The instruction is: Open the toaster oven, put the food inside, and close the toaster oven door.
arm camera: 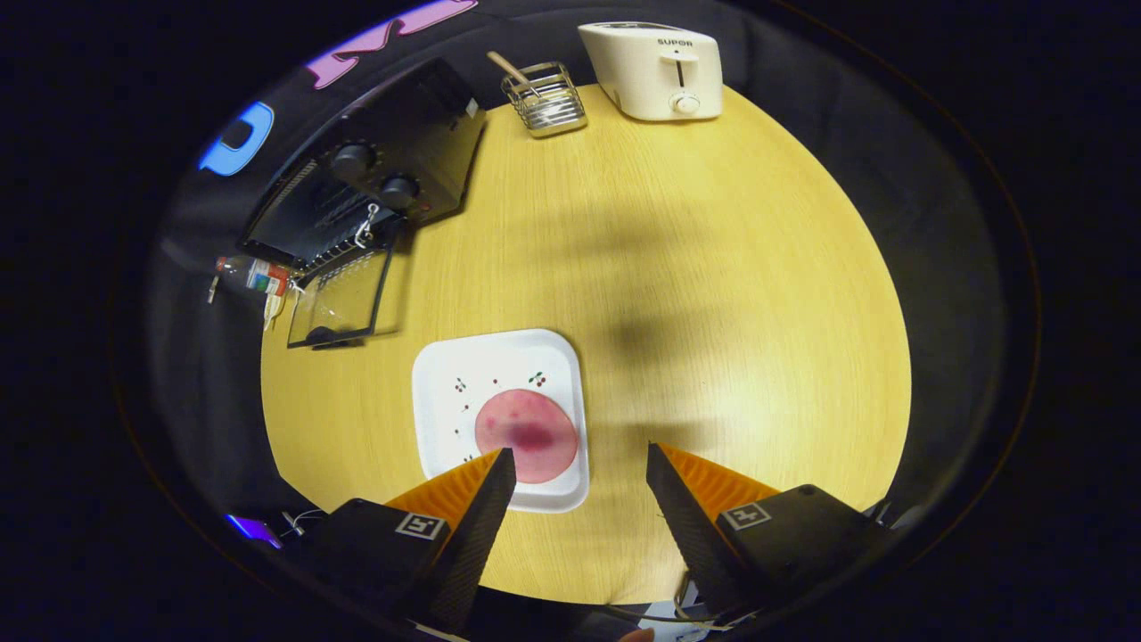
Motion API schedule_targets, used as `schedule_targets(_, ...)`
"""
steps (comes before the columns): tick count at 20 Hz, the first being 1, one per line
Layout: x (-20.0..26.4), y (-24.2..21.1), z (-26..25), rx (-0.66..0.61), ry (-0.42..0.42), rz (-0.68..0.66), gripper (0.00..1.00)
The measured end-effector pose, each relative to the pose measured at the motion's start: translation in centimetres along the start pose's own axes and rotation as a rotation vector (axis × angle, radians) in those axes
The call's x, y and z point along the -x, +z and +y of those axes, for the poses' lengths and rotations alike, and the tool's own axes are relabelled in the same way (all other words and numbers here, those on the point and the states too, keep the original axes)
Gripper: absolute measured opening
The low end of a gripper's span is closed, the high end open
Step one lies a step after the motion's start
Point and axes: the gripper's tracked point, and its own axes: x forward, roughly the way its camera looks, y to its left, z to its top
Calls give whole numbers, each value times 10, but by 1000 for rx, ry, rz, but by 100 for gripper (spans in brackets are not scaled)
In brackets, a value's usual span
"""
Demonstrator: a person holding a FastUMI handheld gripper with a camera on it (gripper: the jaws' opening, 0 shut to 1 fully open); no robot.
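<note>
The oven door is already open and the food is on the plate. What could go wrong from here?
1. The gripper is open, and one of its fingers overlaps the flat pink food; a thin slice may slip or fold when pinched.
2. The white plate may slide on the table.
3. The lowered glass door of the toaster oven could be hit on the way in.
</note>
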Motion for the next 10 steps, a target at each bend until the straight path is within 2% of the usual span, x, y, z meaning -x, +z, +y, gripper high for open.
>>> schedule_targets(2,-16,7,1,-16,6,26,82)
schedule_targets(3,-24,10,-2,-1,-5,35,82)
schedule_targets(6,-39,10,-7,26,-24,77,48)
schedule_targets(7,-37,9,-8,39,-23,87,46)
schedule_targets(8,-42,5,-3,44,21,82,46)
schedule_targets(9,-49,7,-3,26,20,91,33)
schedule_targets(10,-40,5,1,-6,61,105,21)
